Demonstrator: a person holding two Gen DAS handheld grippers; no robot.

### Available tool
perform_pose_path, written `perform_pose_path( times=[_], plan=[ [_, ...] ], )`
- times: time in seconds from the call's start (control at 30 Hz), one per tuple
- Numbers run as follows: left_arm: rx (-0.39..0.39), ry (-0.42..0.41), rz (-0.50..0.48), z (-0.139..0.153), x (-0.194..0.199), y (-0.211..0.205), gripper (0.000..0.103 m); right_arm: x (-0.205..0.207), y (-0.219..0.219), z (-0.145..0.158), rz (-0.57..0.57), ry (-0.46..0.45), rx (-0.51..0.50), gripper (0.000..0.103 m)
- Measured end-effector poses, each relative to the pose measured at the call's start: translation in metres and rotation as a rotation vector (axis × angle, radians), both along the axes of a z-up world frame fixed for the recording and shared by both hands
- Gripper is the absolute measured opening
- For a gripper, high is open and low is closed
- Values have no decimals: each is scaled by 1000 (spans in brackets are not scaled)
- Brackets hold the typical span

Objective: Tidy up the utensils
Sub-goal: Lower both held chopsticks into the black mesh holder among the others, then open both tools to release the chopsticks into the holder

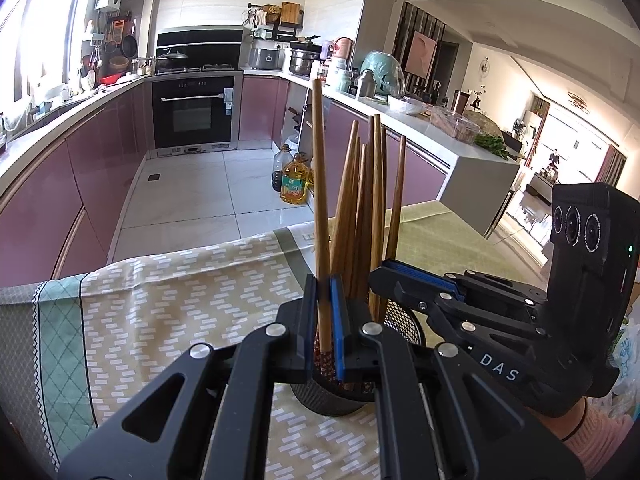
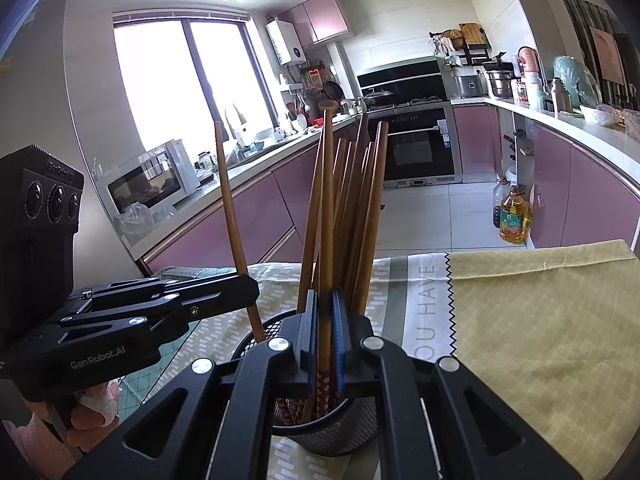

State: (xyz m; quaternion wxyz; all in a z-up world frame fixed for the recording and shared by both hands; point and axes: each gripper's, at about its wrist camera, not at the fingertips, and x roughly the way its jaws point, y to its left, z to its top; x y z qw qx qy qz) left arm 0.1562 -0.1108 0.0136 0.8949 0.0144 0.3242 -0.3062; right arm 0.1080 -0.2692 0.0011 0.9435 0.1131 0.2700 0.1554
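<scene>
Left wrist view: the left gripper (image 1: 323, 312) clamps one chopstick (image 1: 320, 184) standing in the mesh holder (image 1: 332, 398) on the tablecloth (image 1: 168, 300). Right wrist view: the right gripper (image 2: 323, 334) clamps another chopstick (image 2: 327, 216) among the bundle (image 2: 360, 208) in the same holder.

Before you, the black wire-mesh cup (image 2: 320, 424) stands on the patterned cloth-covered table (image 2: 540, 320), with the bundle of brown wooden chopsticks (image 2: 352, 208) upright inside it. Your left gripper (image 1: 322, 320) and right gripper (image 2: 324, 336) each pinch one stick over the cup, left and right of the bundle. Beyond the table, on the floor, stands what seems a yellow oil bottle (image 2: 513, 220), beside the counter.
</scene>
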Motion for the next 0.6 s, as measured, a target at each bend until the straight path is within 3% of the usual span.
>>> perform_pose_path(
  times=[0.6],
  plan=[
    [17, 28, 1, -8, 8, -5, 8, 5, 0, 3, -15, 11, 3, 7]
  ],
)
